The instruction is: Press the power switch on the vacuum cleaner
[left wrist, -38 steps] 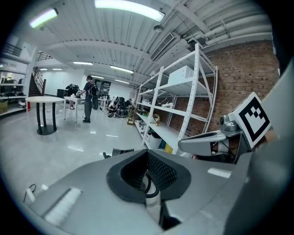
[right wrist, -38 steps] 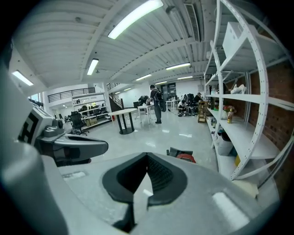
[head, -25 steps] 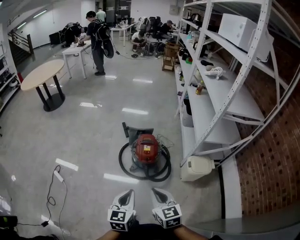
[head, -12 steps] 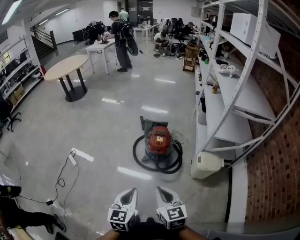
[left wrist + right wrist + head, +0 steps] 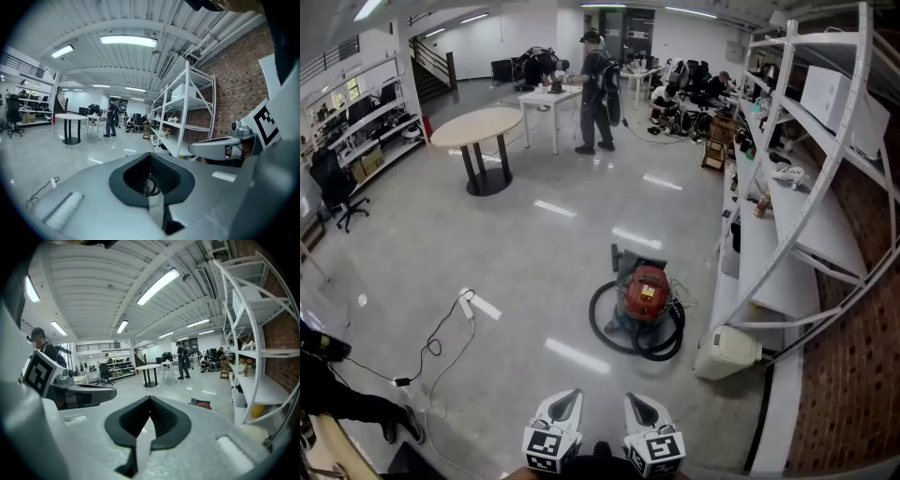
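Note:
The red vacuum cleaner (image 5: 645, 292) stands on the grey floor with its black hose (image 5: 623, 337) coiled round it, beside the shelf rack. It also shows small in the right gripper view as the vacuum cleaner (image 5: 202, 404). My left gripper (image 5: 566, 400) and right gripper (image 5: 638, 402) sit side by side at the bottom of the head view, well short of the vacuum. Both are shut with nothing between the jaws, as the left gripper (image 5: 150, 155) and right gripper (image 5: 150, 400) show in their own views.
A white shelf rack (image 5: 787, 234) runs along the brick wall on the right, with a white canister (image 5: 727, 352) at its foot. A power strip and cable (image 5: 467, 305) lie on the floor to the left. A round table (image 5: 487, 127) and a standing person (image 5: 598, 89) are far back.
The view has swung left and drawn back: the vacuum now sits further right in the frame. Both grippers stay low and shut.

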### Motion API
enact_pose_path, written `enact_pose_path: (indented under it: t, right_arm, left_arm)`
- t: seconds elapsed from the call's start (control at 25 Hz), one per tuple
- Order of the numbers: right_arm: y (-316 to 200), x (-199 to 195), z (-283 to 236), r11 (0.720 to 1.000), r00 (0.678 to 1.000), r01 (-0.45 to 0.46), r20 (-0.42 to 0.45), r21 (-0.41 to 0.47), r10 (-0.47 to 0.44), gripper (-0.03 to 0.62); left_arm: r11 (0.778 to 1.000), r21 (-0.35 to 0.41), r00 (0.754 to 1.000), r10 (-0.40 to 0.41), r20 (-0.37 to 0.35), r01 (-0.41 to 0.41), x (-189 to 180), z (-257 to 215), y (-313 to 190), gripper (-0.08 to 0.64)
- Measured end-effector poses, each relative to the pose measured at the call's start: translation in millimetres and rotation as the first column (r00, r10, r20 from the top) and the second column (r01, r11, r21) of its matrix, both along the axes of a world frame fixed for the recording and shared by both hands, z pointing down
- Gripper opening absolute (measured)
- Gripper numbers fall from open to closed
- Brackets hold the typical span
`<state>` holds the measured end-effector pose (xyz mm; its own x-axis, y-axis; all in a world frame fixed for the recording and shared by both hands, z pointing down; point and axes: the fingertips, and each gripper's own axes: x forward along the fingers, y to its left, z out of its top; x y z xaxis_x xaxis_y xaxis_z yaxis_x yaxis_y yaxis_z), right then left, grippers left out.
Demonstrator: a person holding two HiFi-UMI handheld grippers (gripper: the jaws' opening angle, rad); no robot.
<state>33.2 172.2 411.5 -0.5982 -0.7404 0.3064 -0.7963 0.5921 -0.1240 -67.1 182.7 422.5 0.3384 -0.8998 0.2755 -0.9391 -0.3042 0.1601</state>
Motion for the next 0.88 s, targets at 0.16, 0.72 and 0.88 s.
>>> enact_pose_path:
  t: [0.16, 0.72, 0.88]
  right_arm:
    - [24, -24, 3, 1.0, 1.0, 0.024, 0.005, -0.013, -0.024, -0.008]
    - [45, -35, -6, 0.997, 0.997, -0.077, -0.017, 0.019, 0.077, -0.011]
    - [48, -35, -10, 0.994, 0.994, -0.103, -0.017, 0.038, 0.104, -0.009]
  left_arm:
    - [1.0, -0.006, 1.0, -0.019, 0.003, 0.019, -24, 5, 22, 0.016]
    - [0.996, 0.005, 0.996, 0.089, 0.001, -0.089, -27, 11, 40, 0.016]
    - [0.994, 0.013, 0.994, 0.111, -0.002, -0.111, -29, 8, 41, 0.017]
